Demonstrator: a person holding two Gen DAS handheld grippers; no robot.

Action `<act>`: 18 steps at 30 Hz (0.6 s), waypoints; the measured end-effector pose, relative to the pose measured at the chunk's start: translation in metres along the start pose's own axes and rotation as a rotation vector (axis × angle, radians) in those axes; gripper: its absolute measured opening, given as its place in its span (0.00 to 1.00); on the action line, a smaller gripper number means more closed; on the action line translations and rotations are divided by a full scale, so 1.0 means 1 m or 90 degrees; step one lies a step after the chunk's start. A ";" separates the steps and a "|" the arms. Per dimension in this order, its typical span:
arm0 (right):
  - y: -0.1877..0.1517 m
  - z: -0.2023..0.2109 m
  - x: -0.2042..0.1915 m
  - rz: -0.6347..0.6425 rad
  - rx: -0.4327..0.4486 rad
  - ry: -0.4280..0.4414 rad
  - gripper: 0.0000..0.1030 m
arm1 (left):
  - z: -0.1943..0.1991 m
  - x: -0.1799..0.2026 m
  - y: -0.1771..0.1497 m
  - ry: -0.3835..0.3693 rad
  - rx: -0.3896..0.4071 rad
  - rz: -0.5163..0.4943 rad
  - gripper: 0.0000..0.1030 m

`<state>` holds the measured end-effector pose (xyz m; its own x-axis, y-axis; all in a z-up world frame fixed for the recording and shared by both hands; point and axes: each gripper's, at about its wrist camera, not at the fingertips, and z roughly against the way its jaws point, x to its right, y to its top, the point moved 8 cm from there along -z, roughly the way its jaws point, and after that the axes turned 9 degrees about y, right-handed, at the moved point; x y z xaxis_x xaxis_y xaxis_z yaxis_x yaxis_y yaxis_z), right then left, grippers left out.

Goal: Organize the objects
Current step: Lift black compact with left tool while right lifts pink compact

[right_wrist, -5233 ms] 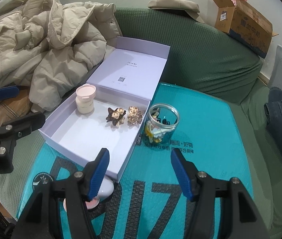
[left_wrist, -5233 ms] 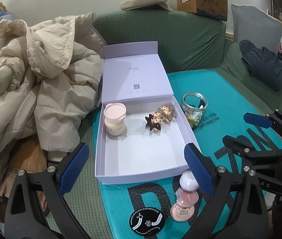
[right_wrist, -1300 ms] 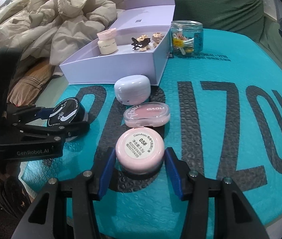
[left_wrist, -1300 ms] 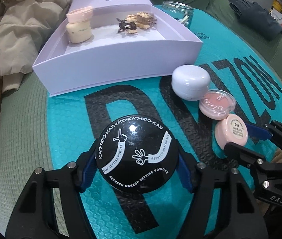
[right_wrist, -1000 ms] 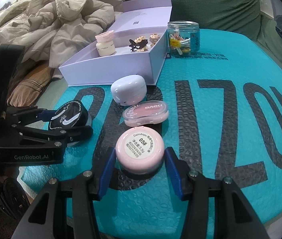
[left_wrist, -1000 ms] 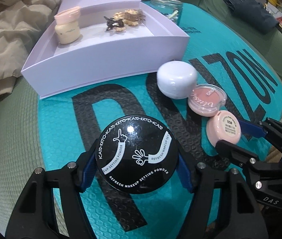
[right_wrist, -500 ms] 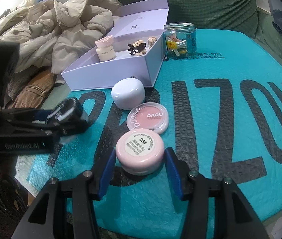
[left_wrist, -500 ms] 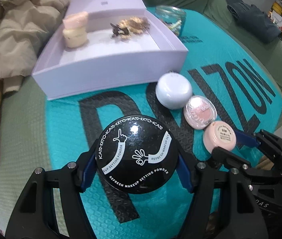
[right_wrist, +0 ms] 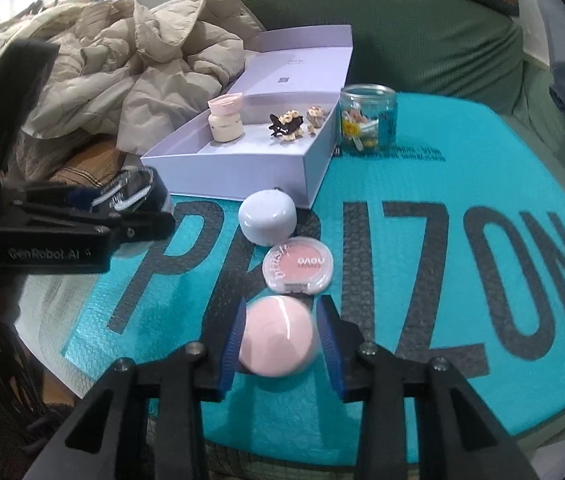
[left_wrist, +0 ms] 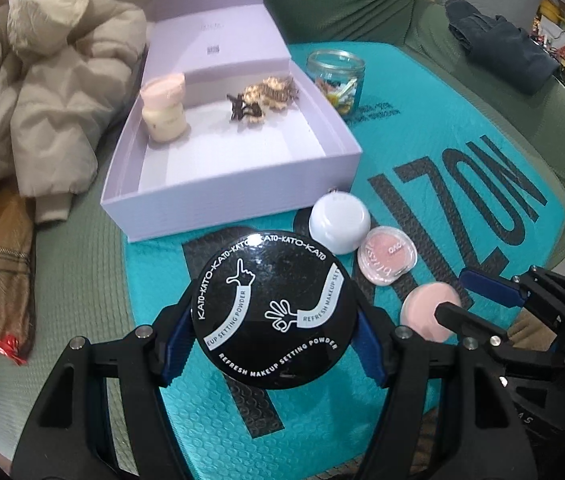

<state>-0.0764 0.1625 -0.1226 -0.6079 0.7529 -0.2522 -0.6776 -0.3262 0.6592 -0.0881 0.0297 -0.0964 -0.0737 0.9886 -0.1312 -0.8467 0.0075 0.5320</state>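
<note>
Since before, both clamped compacts [left_wrist: 272, 312] [right_wrist: 278, 336] hang lifted.

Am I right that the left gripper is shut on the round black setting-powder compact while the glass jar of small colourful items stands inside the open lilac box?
Not quite. The left gripper is shut on the round black setting-powder compact, but the glass jar of small colourful items stands outside the open lilac box, beside its wall on the teal mat. The left wrist view shows this.
</note>
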 end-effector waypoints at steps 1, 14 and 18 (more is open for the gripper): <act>0.001 -0.002 0.001 0.008 -0.006 -0.011 0.36 | 0.000 0.000 0.001 -0.001 0.001 0.000 0.65; -0.013 -0.023 0.011 -0.061 -0.041 0.037 0.58 | -0.009 0.000 -0.009 -0.042 -0.014 0.012 0.65; -0.015 -0.030 -0.002 -0.044 -0.055 0.053 0.58 | -0.010 0.000 -0.013 -0.042 -0.014 0.003 0.65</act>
<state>-0.0777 0.1490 -0.1528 -0.5888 0.7263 -0.3546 -0.7497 -0.3267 0.5756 -0.0825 0.0284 -0.1113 -0.0439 0.9964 -0.0723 -0.8576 -0.0005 0.5143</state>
